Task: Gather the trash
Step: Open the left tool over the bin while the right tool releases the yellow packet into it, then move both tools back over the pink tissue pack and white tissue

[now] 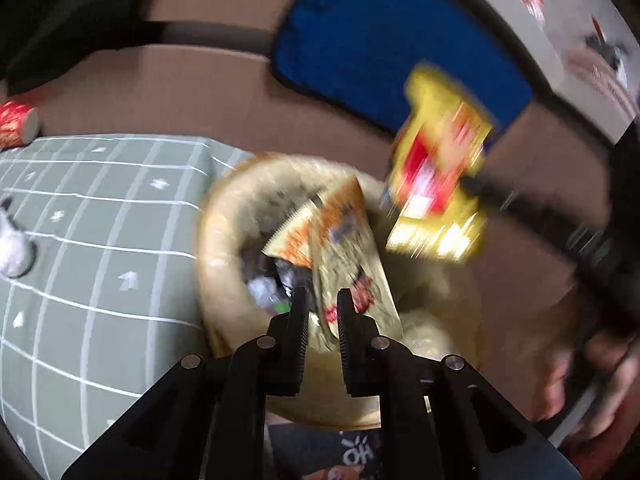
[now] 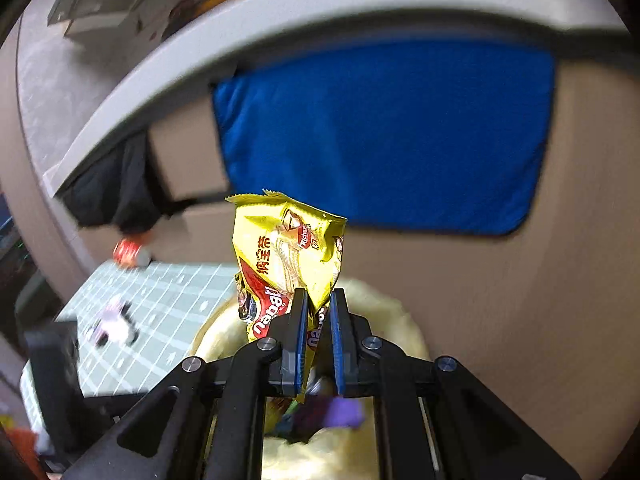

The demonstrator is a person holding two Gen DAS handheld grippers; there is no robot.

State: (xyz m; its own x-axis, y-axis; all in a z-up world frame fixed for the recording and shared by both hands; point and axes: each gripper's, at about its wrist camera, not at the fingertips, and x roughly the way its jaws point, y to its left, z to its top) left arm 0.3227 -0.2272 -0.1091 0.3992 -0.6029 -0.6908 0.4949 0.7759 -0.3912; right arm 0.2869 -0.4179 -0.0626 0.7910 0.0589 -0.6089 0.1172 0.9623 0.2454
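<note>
Two wrappers hanging over trash bag (image 1: 224, 216). Right gripper (image 2: 319, 300) jaws nearly shut, pinching yellow wafer wrapper (image 2: 288, 248) at lower edge; left gripper (image 1: 322, 300) jaws nearly shut, pinching tan snack wrapper (image 1: 344, 248) inside bag mouth. Both looking light, crinkly, slippery; gripping crumpled edge seems safest.

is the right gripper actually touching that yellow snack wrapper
Touching. The right wrist view shows the right gripper pinching the yellow wrapper between its blue-padded fingers, with no gap.
</note>
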